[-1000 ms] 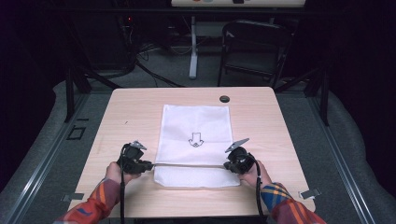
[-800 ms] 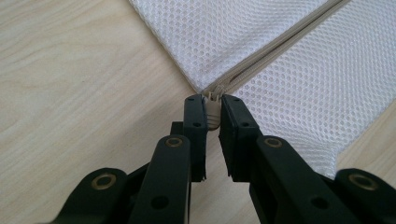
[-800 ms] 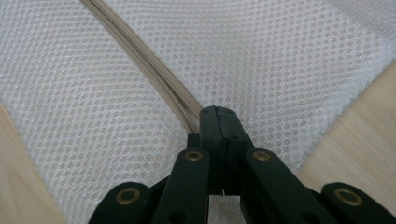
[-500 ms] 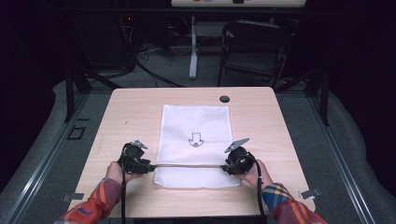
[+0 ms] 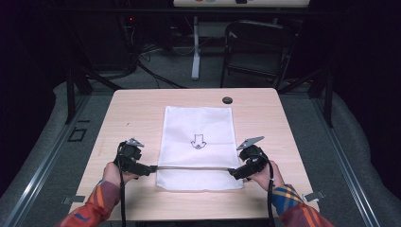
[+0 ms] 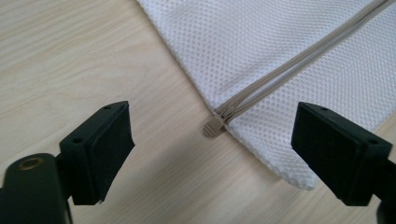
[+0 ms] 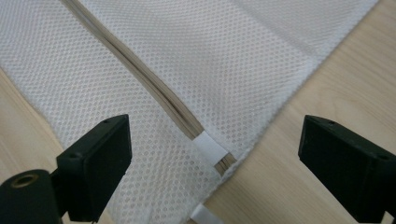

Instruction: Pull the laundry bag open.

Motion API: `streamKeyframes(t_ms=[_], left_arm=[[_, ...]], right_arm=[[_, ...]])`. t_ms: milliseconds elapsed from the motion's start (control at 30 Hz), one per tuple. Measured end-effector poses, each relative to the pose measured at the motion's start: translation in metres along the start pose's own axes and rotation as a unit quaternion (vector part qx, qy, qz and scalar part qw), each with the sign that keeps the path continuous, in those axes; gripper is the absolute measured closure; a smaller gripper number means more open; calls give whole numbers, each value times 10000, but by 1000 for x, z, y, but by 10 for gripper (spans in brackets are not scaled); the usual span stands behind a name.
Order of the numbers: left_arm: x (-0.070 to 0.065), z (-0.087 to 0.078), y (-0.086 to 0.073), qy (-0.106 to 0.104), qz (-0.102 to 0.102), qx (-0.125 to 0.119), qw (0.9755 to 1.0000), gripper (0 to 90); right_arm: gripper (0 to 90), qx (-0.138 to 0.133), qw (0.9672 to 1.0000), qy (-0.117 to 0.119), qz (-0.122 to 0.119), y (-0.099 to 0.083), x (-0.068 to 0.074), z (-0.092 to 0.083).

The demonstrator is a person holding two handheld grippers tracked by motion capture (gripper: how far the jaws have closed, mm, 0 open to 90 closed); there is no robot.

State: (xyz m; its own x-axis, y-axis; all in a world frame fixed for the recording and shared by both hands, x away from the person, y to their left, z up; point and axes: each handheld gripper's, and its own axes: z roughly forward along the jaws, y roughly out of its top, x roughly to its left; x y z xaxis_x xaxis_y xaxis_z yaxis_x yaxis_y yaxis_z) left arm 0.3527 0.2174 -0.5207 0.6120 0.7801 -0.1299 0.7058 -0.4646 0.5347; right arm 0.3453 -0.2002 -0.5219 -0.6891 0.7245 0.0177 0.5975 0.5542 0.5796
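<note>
Two grippers, left gripper (image 6: pixel 212 151) and right gripper (image 7: pixel 215 170), jaws just released wide, poised at opposite ends of white mesh laundry bag's (image 5: pixel 198 127) zipper (image 5: pixel 191 168) on desk (image 5: pixel 137 113).

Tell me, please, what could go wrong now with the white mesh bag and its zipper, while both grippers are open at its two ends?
1. Both grippers have just been opening; the left gripper has the zipper pull lying loose between its jaws, so a re-grip may miss this small tab.
2. The right gripper hovers over the zipper's end; closing there could pinch and bunch the mesh bag.
3. The light bag could slide on the smooth table.
</note>
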Motion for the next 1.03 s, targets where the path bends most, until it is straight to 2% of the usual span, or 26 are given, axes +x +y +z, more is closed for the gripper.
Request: streamKeyframes(t_ms=[33,300,433,533,600,767,1033], left_arm=[[0,-1,-1,5,-71,-40,10000,114],[7,-13,-12,216,-259,-136,9993,61],[14,-14,-18,296,-399,-168,9986,30],[19,-14,-20,278,-489,-167,9983,16],[19,-12,-20,262,-483,-142,9984,10],[18,-7,-18,255,-311,-37,9992,2],[21,4,-17,222,-172,133,9995,0]], right_arm=[[74,-16,10000,-31,48,-1,-1,-3],[19,-127,9989,-221,388,-15,-13,-24],[0,-267,9975,-387,522,-31,-23,-35],[0,-323,9960,-481,678,-41,-31,-42],[0,-303,9956,-536,703,-48,-36,-46],[0,-280,9951,-488,812,-58,-43,-49],[0,96,9967,-440,681,-60,-43,-38]])
